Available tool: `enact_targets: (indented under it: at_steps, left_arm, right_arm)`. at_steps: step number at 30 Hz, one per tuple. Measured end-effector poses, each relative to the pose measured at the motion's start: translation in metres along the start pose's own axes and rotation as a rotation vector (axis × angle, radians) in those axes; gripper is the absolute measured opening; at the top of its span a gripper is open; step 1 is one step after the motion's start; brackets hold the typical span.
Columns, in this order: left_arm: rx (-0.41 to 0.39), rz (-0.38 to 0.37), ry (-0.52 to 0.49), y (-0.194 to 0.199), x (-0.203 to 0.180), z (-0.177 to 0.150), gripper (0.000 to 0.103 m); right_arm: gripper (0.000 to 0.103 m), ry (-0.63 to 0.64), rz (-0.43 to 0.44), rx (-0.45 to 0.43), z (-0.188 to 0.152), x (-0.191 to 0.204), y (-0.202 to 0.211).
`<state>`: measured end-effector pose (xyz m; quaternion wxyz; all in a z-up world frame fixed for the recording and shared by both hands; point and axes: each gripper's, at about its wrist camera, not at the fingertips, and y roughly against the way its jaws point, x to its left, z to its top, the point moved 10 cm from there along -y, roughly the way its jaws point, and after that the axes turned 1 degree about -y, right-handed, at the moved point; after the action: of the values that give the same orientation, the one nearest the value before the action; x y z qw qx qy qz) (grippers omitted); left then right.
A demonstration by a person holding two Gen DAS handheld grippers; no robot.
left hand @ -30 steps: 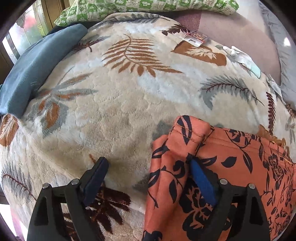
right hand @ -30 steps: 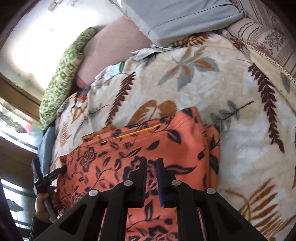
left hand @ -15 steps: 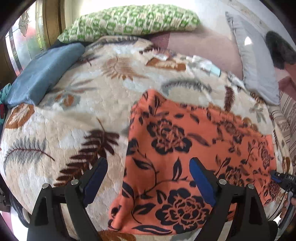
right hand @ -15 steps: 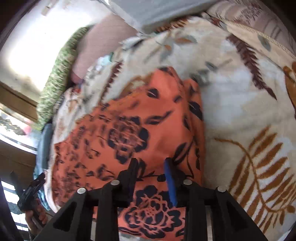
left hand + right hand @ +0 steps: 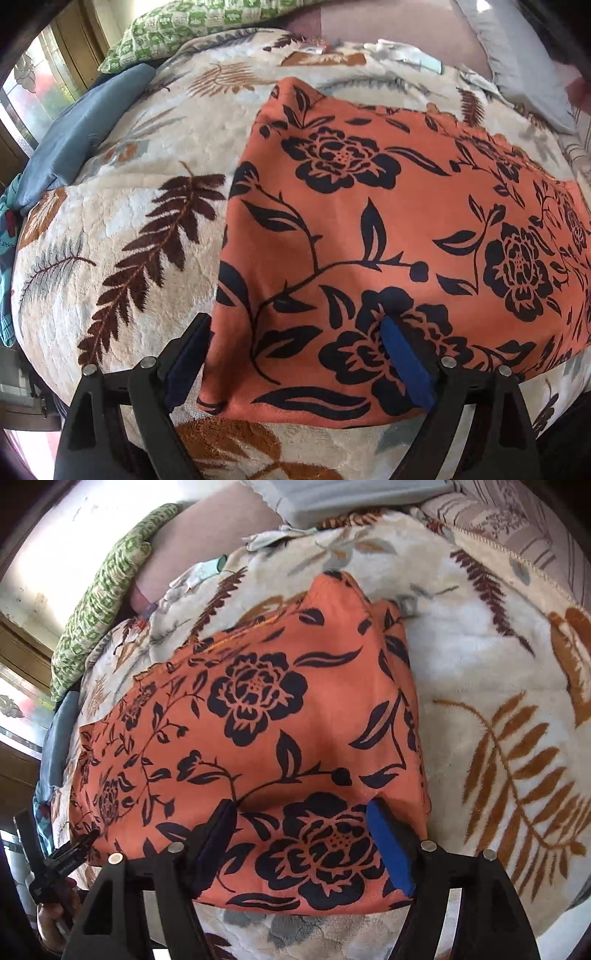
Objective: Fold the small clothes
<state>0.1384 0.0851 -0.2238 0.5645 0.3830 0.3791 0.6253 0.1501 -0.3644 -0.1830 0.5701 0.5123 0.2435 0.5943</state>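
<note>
Now the orange floral garment (image 5: 388, 229) lies folded flat on the leaf-print blanket (image 5: 122, 229). Both tongs are released — the right gripper (image 5: 301, 825) just opened, the left gripper (image 5: 295, 343) spread wide. If a pad is dragged away low, the near hem could be snagged — and the fold undone.

A plush cream blanket with brown and grey fern leaves (image 5: 122, 236) covers the bed. A green-and-white patterned pillow (image 5: 192, 26) and a grey cushion (image 5: 524, 66) lie at its head, a folded blue cloth (image 5: 81, 129) beside the bright wood-framed window (image 5: 33, 92).
</note>
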Motion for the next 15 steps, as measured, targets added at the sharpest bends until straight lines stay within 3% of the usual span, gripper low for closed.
enact_targets:
  at_steps: [4,6,9,12,15]
  left_arm:
    - [0.020,-0.030,0.036,-0.005,0.002,0.002,0.095]
    - [0.006,-0.030,0.032,-0.006,0.000,0.003,0.096]
    - [-0.004,-0.039,0.038,-0.007,-0.001,0.003,0.097]
    - [-0.007,-0.063,0.055,-0.001,0.002,0.001,0.096]
    - [-0.019,-0.082,0.108,0.008,0.010,0.004,0.096]
  right_arm:
    - [0.076,0.072,0.082,-0.061,0.014,0.040,0.029]
    - [0.077,0.078,0.124,-0.060,0.016,0.050,0.024]
    - [0.076,-0.012,0.051,0.124,-0.010,0.017,-0.034]
    - [0.075,-0.066,0.087,0.059,-0.002,0.021,-0.019]
    - [0.075,-0.002,0.131,0.004,0.014,0.057,-0.005]
